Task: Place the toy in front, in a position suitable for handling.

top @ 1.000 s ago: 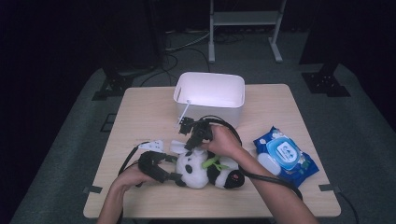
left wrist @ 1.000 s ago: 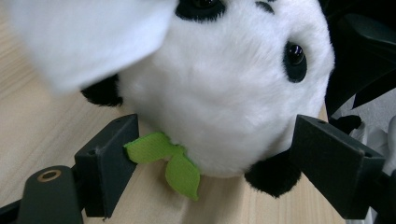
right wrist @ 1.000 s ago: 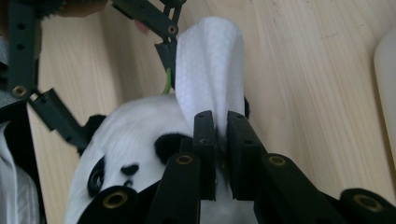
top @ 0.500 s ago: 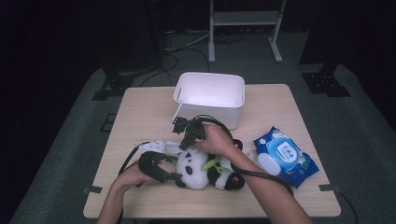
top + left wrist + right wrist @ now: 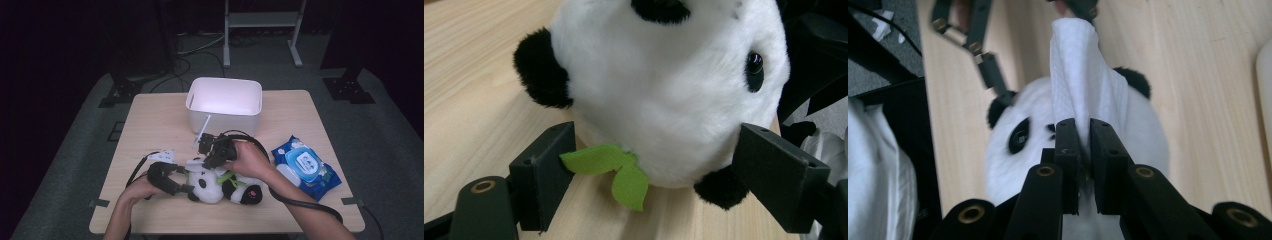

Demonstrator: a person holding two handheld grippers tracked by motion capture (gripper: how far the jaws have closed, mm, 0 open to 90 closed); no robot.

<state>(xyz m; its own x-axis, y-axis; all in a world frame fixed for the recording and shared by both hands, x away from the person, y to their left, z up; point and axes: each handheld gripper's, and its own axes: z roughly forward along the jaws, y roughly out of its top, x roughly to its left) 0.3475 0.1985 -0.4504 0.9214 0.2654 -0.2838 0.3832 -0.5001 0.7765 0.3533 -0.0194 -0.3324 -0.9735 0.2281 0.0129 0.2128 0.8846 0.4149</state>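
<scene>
On the light wooden tabletop (image 5: 150, 125), near the front edge, lies a soft black & white panda toy (image 5: 220, 182) w/ a green felt leaf (image 5: 616, 170). The left gripper (image 5: 659, 175) has its jaws spread wide, one each side of the panda's head, not squeezing it. The right gripper (image 5: 1083, 150) has its jaws pressed together on a thin white wipe (image 5: 1075, 65), which drapes over the panda's head. A white plastic tub (image 5: 225, 102) sits behind, a blue wipes pack (image 5: 302, 165) to the right.
</scene>
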